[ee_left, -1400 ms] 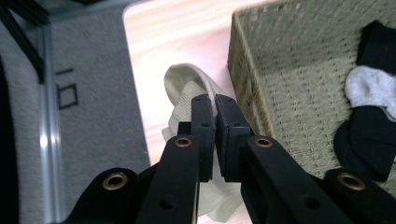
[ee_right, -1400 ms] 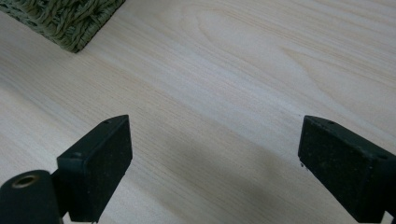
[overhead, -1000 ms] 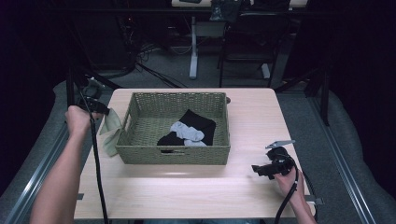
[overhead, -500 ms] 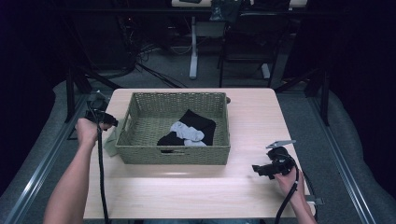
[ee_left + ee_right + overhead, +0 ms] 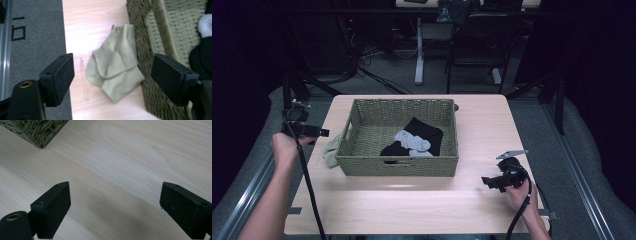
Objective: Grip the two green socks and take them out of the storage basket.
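A woven olive basket [image 5: 362,165] stands mid-table and holds black socks [image 5: 427,132] and a grey sock [image 5: 412,141]. A pale green sock [image 5: 116,61] lies folded on the table against the basket's left wall [image 5: 146,75]; in the high view this green sock [image 5: 331,151] peeks out beside the basket. My left gripper [image 5: 314,132] hovers above that sock, open, its jaws wide to either side of it with nothing between them [image 5: 113,77]. My right gripper [image 5: 489,182] rests low over bare wood at the front right, open and empty [image 5: 115,212].
The table's left edge [image 5: 65,50] runs just beside the green sock, with grey floor beyond. A basket corner [image 5: 37,130] lies at the upper left of the right gripper view. Chairs and stands [image 5: 419,50] fill the dark area behind the table.
My left hand and gripper have come down and toward the person, from beside the basket's far-left corner to above the green sock. The right gripper has stayed put.
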{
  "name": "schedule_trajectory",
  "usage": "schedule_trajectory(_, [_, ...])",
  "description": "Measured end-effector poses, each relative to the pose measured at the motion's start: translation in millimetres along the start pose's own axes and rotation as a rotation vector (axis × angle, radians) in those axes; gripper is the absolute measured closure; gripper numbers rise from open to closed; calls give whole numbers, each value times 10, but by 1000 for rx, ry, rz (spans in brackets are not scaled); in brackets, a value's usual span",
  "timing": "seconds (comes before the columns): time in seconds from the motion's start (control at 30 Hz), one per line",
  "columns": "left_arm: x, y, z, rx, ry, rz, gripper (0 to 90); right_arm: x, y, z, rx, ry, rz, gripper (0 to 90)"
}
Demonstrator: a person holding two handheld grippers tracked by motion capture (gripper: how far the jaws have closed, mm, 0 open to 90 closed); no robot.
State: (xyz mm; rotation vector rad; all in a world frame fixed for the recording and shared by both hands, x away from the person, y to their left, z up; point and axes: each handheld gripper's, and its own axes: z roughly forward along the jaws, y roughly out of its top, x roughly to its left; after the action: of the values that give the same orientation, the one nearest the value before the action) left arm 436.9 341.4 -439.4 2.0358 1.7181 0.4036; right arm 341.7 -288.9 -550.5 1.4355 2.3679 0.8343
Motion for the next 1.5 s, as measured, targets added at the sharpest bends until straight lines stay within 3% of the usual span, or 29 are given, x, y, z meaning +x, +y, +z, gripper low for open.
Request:
schedule_trajectory(0.3, [-141,-382,-226,-27,5,71,157,5,1,-3,0,4,-3,91])
schedule_trajectory(0.53, [-268,-755,-261,-37,-7,93,147,6,0,0,1,3,-2,91])
schedule_trajectory(0.7, [-327,-920,-263,-44,-6,97,133,12,1,-1,0,4,-4,91])
schedule_trajectory(1.13, [-483,-1462,-53,-2,2,101,80,16,-2,5,1,5,-3,91])
schedule_trajectory(1.3, [-494,-1629,49,10,2,79,64,17,1,7,7,1,-9,91])
schedule_trajectory(1.4, [-479,-1721,121,-8,-11,36,60,17,0,13,8,5,-8,91])
schedule_trajectory(1.5, [-488,-1766,173,9,-14,42,45,14,-2,17,5,2,-6,91])
